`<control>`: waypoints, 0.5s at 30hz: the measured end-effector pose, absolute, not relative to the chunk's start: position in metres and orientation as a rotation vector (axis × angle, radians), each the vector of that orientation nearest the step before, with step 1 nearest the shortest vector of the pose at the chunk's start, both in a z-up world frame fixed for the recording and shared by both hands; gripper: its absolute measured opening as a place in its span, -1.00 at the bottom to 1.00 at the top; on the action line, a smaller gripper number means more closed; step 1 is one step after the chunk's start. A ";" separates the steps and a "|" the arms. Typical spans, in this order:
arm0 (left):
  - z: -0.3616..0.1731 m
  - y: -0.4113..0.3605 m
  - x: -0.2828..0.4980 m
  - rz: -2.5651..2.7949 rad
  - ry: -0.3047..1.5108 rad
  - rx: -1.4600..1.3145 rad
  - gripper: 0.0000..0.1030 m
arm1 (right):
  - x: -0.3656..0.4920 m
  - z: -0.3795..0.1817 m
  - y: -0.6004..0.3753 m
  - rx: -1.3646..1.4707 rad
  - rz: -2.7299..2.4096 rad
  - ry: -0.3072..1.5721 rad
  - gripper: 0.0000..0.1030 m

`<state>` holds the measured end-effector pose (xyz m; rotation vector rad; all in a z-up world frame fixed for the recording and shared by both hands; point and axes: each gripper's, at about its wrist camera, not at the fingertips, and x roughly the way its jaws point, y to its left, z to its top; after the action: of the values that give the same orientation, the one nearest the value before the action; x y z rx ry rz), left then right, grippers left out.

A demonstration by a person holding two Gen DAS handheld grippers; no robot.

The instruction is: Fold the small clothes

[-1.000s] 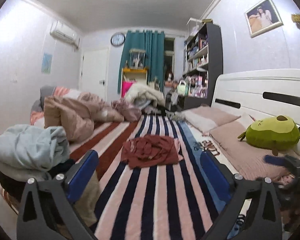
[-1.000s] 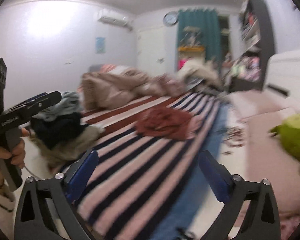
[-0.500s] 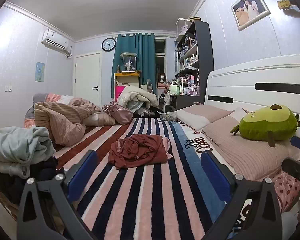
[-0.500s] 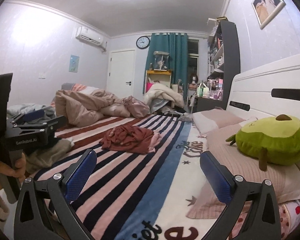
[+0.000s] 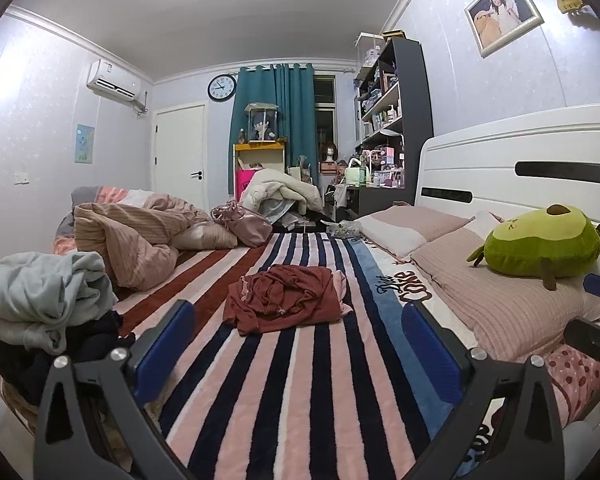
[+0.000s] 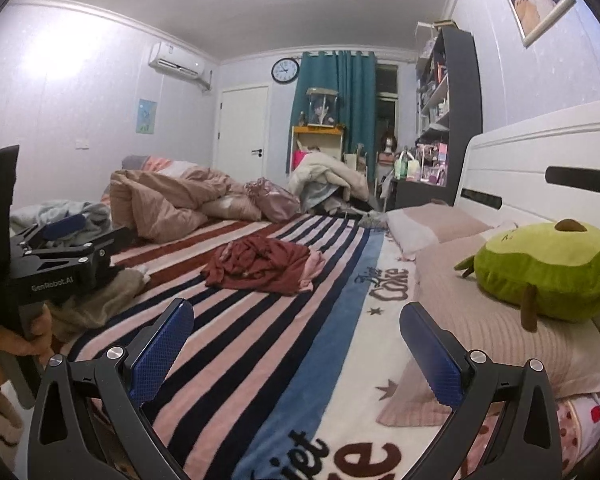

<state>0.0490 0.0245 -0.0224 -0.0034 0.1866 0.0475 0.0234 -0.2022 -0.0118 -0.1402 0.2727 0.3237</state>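
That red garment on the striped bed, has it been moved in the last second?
No. The red garment lies crumpled on the same pink and navy stripes of the blanket; only the cameras shifted, and neither gripper touches it.

Crumpled garment (image 5: 286, 298) at the middle of the striped blanket (image 5: 300, 380), well ahead of both grippers, touching neither. Left gripper (image 5: 296, 344) low over the blanket's near end, fingers spread wide; right gripper (image 6: 296, 344) likewise, further right, nearer the 2 pillows (image 6: 496, 320). Plush toy (image 6: 540, 276) on the nearer pillow, headboard (image 6: 540, 160) behind it. Pile of clothes (image 5: 40, 304) at the left edge, bunched duvet (image 5: 140, 236) beyond it. Shelving unit (image 5: 396, 120) past the headboard, against the right wall.
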 end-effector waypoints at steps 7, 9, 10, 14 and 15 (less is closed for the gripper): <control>-0.023 0.029 0.048 0.072 0.189 -0.007 0.98 | 0.026 -0.009 -0.204 -0.116 0.336 0.273 1.00; -0.024 0.029 0.047 0.077 0.190 -0.005 0.98 | 0.026 -0.008 -0.204 -0.114 0.331 0.266 1.00; -0.024 0.030 0.046 0.076 0.190 -0.007 0.98 | 0.025 -0.007 -0.204 -0.112 0.330 0.262 1.00; -0.023 0.028 0.042 0.076 0.190 -0.011 0.98 | 0.024 -0.003 -0.205 -0.101 0.304 0.262 1.00; -0.022 0.027 0.042 0.078 0.191 -0.007 0.98 | 0.022 -0.002 -0.206 -0.098 0.300 0.253 1.00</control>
<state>0.0416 0.0274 -0.0224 -0.0074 0.1911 0.0784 0.0219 -0.2060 -0.0017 -0.0976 0.2532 0.3003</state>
